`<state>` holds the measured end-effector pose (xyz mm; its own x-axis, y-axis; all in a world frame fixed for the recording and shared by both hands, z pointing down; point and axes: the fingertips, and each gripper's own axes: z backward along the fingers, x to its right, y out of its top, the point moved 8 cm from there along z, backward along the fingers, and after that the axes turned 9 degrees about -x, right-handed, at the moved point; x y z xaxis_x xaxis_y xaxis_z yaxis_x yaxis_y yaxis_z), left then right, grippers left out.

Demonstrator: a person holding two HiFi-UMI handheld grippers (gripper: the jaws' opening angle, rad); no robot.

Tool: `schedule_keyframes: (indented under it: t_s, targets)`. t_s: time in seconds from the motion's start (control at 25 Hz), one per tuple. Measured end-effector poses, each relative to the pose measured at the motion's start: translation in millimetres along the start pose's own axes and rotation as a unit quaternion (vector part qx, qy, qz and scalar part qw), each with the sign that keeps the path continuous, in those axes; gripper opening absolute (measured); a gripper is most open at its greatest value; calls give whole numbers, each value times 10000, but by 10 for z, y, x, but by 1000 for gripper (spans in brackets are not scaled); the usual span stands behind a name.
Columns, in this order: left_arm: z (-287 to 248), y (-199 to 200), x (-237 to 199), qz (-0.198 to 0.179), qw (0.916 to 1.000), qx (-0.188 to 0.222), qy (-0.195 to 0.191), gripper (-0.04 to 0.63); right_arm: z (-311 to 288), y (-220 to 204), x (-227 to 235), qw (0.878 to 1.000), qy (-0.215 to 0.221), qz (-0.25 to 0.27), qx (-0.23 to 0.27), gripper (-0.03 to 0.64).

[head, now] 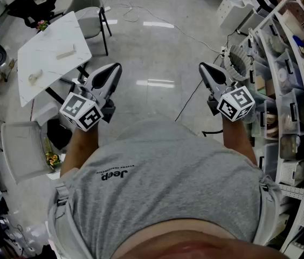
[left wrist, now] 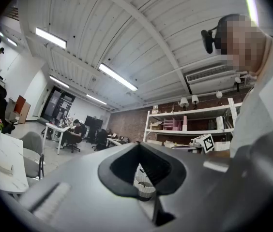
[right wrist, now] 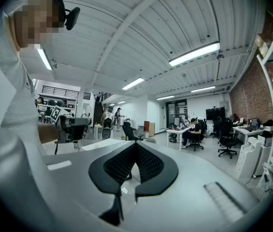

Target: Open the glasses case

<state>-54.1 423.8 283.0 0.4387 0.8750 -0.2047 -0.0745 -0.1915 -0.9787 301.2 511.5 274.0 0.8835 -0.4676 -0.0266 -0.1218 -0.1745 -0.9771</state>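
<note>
left gripper (head: 115, 69) and right gripper (head: 205, 68) are both pinched together on nothing, level in front of the person. the case is probably the pale oblong (head: 66, 52) on the table (head: 47, 34), far left and well apart. arriving with closed jaws could shove it off. shelf bins (head: 288, 77) at right: contents unclear.

A white table (head: 55, 34) and grey chair (head: 90, 7) stand upper left on a glossy floor (head: 152, 53); stocked shelving (head: 289, 90) lines the right edge, under strip lights (left wrist: 117, 76).
</note>
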Motion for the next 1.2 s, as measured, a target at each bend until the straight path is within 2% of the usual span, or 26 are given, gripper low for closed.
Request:
schedule_keyframes:
  t_s: [0.4, 0.88, 0.92, 0.96, 1.0, 1.04, 1.12, 1.2]
  targets:
    - [-36, -39, -22, -30, 10000, 65, -65, 38, -4, -1, 29, 9999, 55, -28, 79, 2]
    - [-259, -40, 70, -73, 9999, -73, -121, 38, 58, -23, 260, 9993, 130, -230, 263, 3]
    - [-290, -40, 93, -70, 9998, -86, -149, 76, 79, -27, 283, 9992, 149, -233, 276, 3]
    - [-321, -38, 118, -61, 9998, -95, -161, 151, 103, -32, 308, 9992, 166, -235, 289, 3]
    - [-353, -30, 150, -56, 9998, -112, -144, 254, 132, -38, 336, 9991, 183, -238, 301, 3]
    - [-385, -19, 190, -61, 9998, -130, -107, 315, 165, -44, 367, 9990, 204, -246, 314, 3]
    - [-453, -10, 275, -102, 9999, -114, -51, 391, 239, -58, 442, 9987, 256, -267, 344, 3]
    - [-521, -20, 364, -138, 9999, -96, -6, 417, 313, -82, 525, 9984, 315, -277, 368, 3]
